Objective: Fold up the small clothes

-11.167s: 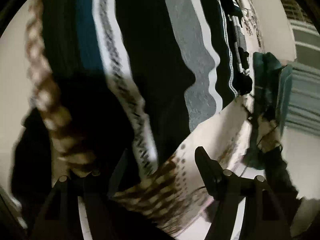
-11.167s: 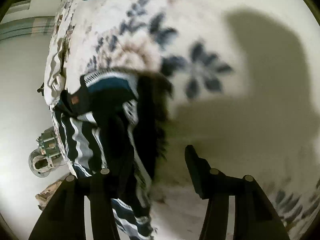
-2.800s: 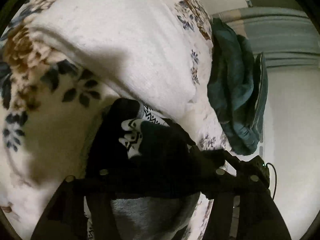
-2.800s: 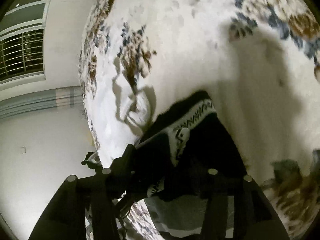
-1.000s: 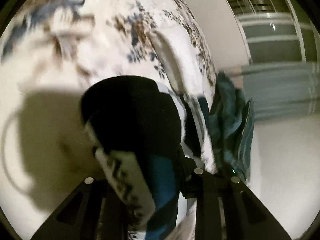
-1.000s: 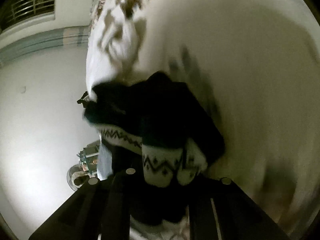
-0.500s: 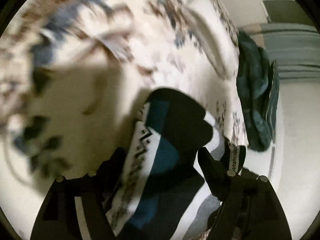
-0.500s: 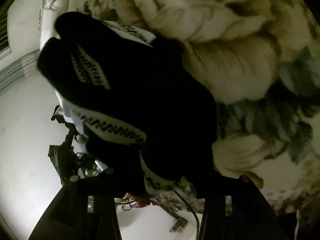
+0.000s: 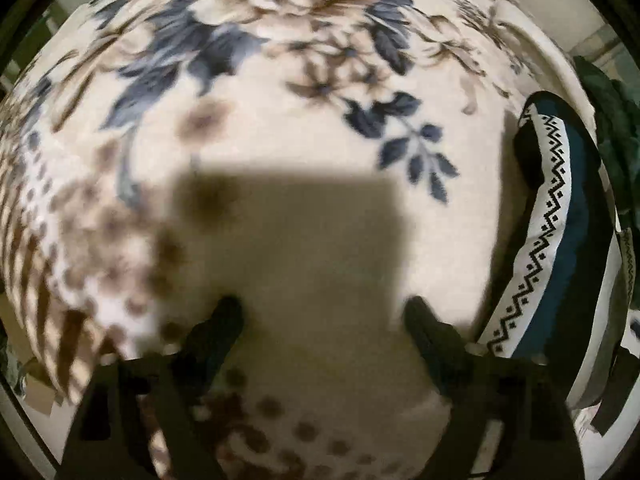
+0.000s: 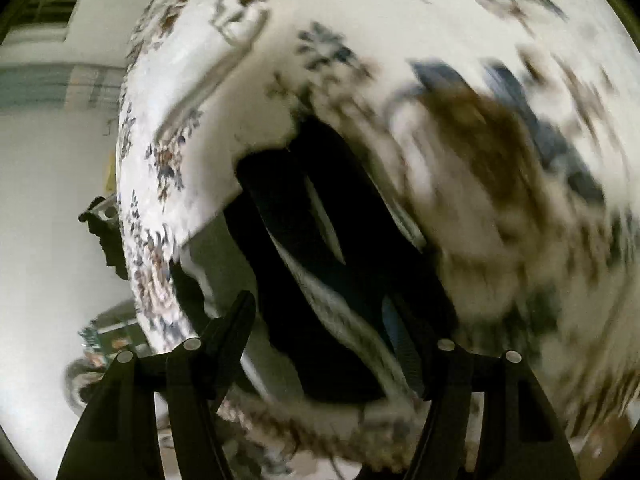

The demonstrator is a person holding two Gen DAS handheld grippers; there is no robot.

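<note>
A folded dark sweater [image 9: 560,240] with white zigzag bands and a teal stripe lies on the floral blanket [image 9: 280,120], at the right edge of the left wrist view. My left gripper [image 9: 324,320] is open and empty over bare blanket, to the left of the sweater. In the right wrist view the same sweater [image 10: 320,260] lies as a dark bundle near the bed's edge. My right gripper [image 10: 332,320] is open just above it, its fingers on either side, holding nothing. The view is blurred.
A dark green garment [image 9: 616,120] lies heaped beyond the sweater at the far right. The blanket [image 10: 480,80] covers the bed. Its edge drops to a pale floor [image 10: 40,220] at the left, where a small device [image 10: 100,344] stands.
Both grippers have let go of the sweater and opened. The left gripper has swung left, away from it, over bare blanket. The right gripper has pulled back from the bundle.
</note>
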